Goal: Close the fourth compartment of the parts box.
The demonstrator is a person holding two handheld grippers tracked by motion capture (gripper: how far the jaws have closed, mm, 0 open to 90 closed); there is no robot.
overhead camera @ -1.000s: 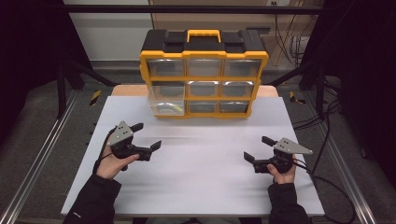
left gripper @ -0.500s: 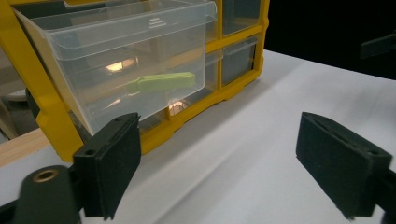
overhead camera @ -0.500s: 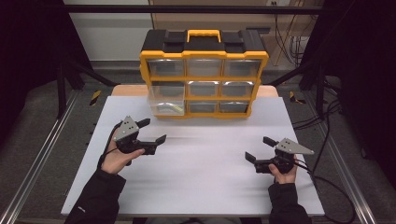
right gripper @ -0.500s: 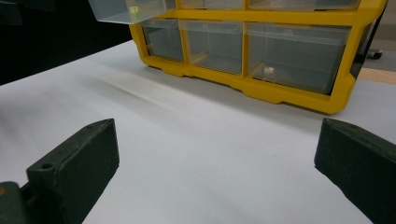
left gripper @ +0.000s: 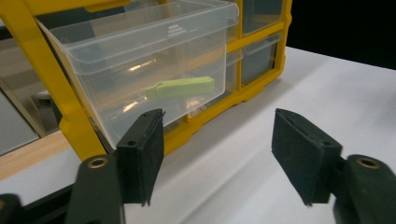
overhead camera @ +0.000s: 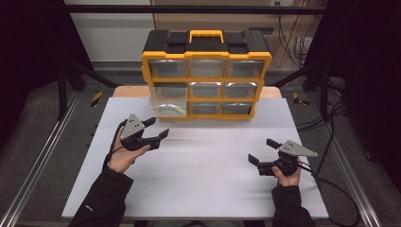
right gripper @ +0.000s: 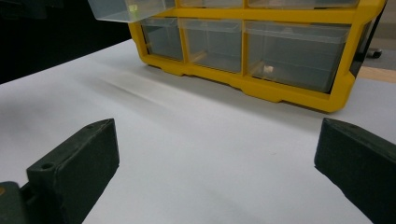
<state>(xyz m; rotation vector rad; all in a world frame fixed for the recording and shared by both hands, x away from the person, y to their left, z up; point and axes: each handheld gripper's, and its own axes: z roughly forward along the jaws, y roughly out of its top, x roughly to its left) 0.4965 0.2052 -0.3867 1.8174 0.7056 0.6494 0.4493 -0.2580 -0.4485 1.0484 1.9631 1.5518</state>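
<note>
Near the pulled-out drawer (overhead camera: 168, 100), you're narrowing L gripper (overhead camera: 155, 129) jaws, nothing between yet, lining up; R gripper (overhead camera: 263, 151) idling wide.

Protruding drawer (overhead camera: 168, 100) above clear tabletop (overhead camera: 208, 165)

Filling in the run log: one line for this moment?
left gripper: jaws closing, empty | pulled-out drawer: green clip inside | right gripper: open, on table

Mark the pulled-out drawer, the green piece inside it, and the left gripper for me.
Drawer (left gripper: 154, 56), left gripper view, clear front wall.
Green piece (left gripper: 182, 87), left gripper view, middle of its length.
Left gripper (overhead camera: 157, 128), high view, between its fingertips.
</note>
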